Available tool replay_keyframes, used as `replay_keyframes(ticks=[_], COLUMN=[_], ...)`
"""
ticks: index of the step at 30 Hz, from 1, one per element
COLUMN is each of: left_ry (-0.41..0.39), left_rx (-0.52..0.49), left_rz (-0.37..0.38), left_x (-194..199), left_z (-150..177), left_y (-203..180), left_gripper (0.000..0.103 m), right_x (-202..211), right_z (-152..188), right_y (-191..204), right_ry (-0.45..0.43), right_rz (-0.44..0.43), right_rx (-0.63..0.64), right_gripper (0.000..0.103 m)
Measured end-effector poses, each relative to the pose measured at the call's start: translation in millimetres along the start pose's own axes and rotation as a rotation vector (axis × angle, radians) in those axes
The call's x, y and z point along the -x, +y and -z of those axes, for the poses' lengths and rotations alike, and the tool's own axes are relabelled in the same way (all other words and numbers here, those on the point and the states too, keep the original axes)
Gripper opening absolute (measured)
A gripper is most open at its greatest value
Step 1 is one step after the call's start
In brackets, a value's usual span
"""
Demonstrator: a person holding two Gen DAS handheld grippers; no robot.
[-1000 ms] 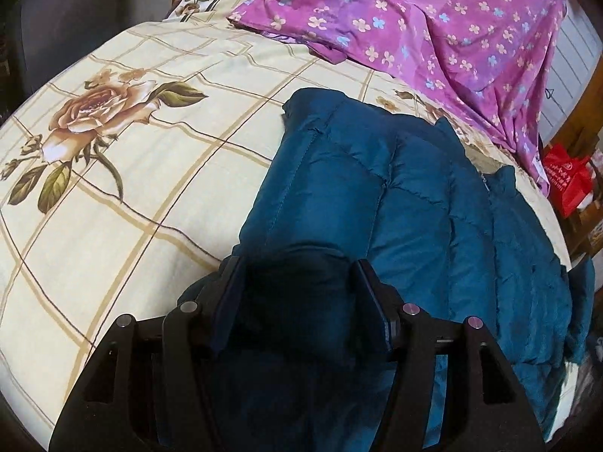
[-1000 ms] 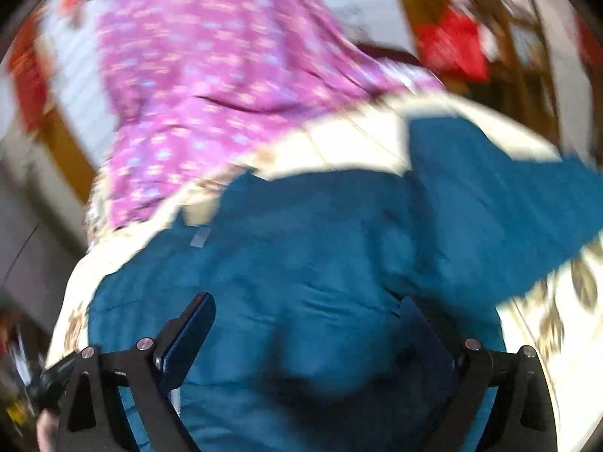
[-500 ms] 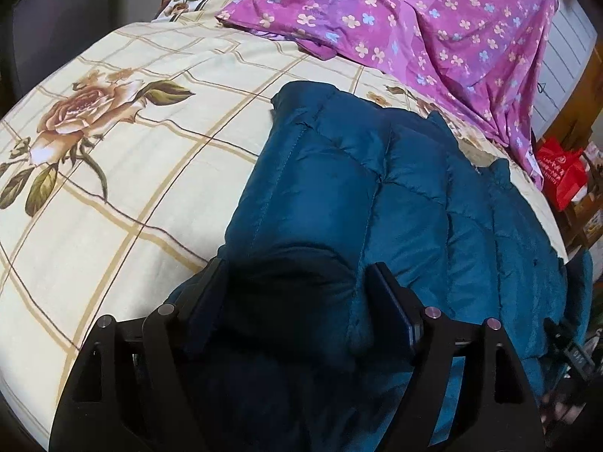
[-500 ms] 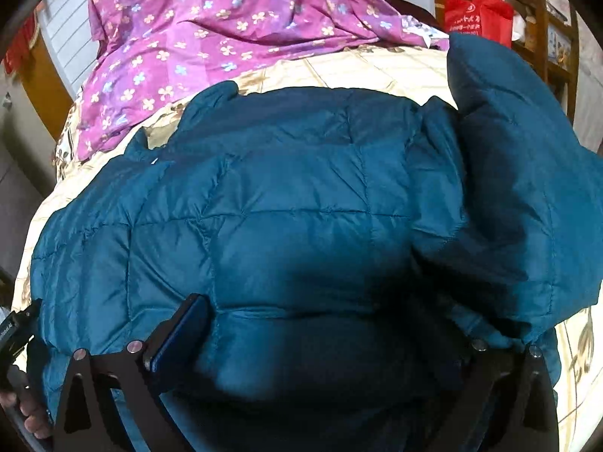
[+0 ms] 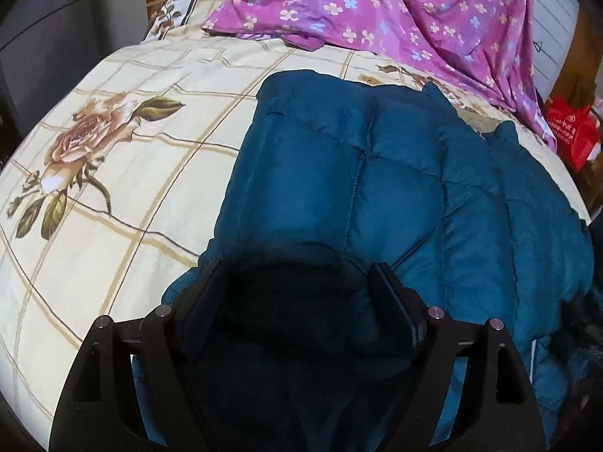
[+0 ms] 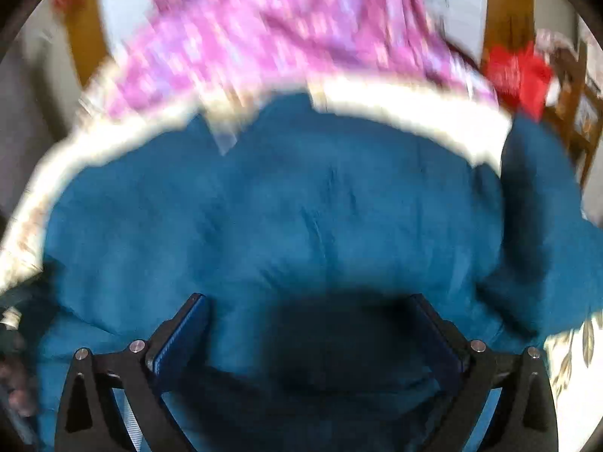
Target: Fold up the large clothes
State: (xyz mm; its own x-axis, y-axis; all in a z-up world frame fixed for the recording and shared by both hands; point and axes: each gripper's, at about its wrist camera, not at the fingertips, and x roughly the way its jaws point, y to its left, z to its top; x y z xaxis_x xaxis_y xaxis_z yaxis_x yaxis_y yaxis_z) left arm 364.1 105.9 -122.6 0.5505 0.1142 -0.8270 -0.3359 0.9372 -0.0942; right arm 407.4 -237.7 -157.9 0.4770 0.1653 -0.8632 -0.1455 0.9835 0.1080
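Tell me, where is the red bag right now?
The red bag sits off the bed's far right edge in the left wrist view, just past the purple flowered cloth and beyond the blue puffy jacket.

Cream bedspread (image 5: 158, 173) with a rose print covers the bed, purple flowered sheet (image 5: 395, 11) bunched at the far end, red bag (image 5: 571, 132) beside wooden furniture.

The red bag (image 5: 571, 132) at the far right of the left wrist view carries a round white emblem and white lettering, too small to read. The right wrist view is blurred; no text can be read there.
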Motion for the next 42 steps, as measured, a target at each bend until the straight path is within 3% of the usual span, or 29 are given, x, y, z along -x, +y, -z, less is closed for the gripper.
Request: replay_keyframes(ticks=[4, 9, 13, 17, 19, 21, 24, 27, 35, 42], left_ry=[0.007, -0.03, -0.038, -0.004, -0.001, -0.01, -0.025, -0.019, -0.025, 0.0], left_rx=[0.009, -0.001, -0.106, -0.18, -0.215, -0.236, -0.246, -0.226, -0.206, -0.215], left_rz=[-0.016, 0.057, 0.059, 0.089, 0.091, 0.085, 0.054, 0.035, -0.003, -0.003], left_x=[7, 38, 52, 55, 55, 56, 54, 48, 41, 34], left_z=[-1, 5, 21, 41, 45, 47, 48, 47, 48, 52], left_y=[0, -16, -42, -62, -70, -75, -75, -71, -66, -69], left_gripper=[0.079, 0.079, 0.079, 0.079, 0.079, 0.079, 0.079, 0.079, 0.079, 0.079], right_x=[13, 81, 126, 143, 146, 145, 144, 125, 107, 91], right_z=[0, 19, 40, 68, 81, 103, 125, 127, 97, 84], right_y=[-10, -27, -94, -197, -256, -327, -397, -440, -491, -489], right_ry=[-0.01, -0.215, -0.315, -0.283, -0.257, -0.226, -0.241, -0.222, -0.311, -0.346], right_rz=[-0.031, 0.007, 0.095, 0.228, 0.233, 0.202, 0.134, 0.062, -0.121, -0.221], right_rx=[-0.051, -0.111, -0.223, -0.361, -0.478, -0.645, -0.799, -0.888, -0.936, -0.919], right_gripper=[0.103, 0.103, 0.103, 0.103, 0.103, 0.101, 0.098, 0.097, 0.103, 0.103])
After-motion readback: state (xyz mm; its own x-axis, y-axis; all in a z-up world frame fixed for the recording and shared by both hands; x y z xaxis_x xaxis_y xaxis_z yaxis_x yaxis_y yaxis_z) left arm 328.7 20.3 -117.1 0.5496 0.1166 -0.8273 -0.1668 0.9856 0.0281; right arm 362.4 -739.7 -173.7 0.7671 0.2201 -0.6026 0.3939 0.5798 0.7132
